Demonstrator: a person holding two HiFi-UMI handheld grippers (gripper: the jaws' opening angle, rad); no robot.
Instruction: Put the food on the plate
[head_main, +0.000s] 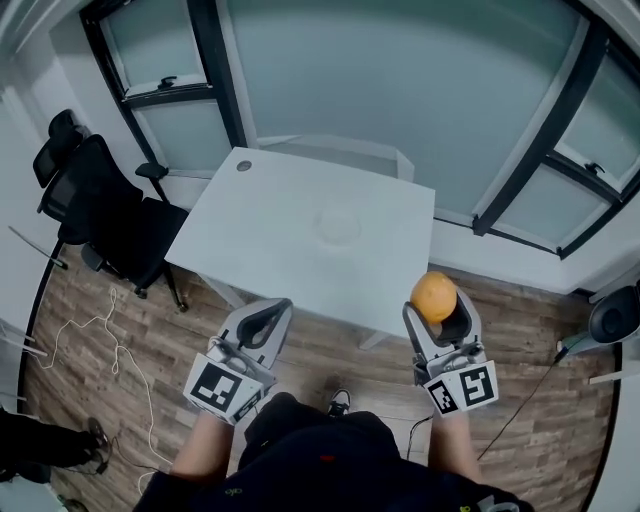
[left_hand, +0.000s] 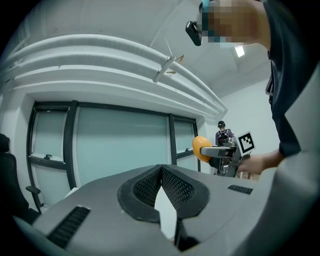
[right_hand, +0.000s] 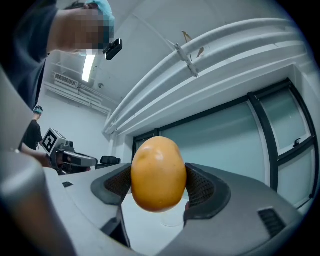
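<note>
An orange-yellow, egg-shaped piece of food (head_main: 434, 296) sits between the jaws of my right gripper (head_main: 437, 308), held in the air just off the near right edge of the white table (head_main: 290, 250). The right gripper view shows the food (right_hand: 158, 173) squeezed between both pads. A pale, see-through plate (head_main: 340, 225) lies near the table's middle, and the plate (right_hand: 172, 220) shows faintly below the food. My left gripper (head_main: 264, 322) hovers off the table's near edge, shut with nothing in it, its jaw tips meeting (left_hand: 161, 169).
A black office chair (head_main: 100, 200) stands left of the table. White cables (head_main: 110, 350) trail over the wooden floor. A dark round device (head_main: 615, 315) sits at the right. Glass window walls close the far side. Another person's shoes (head_main: 95, 440) show at bottom left.
</note>
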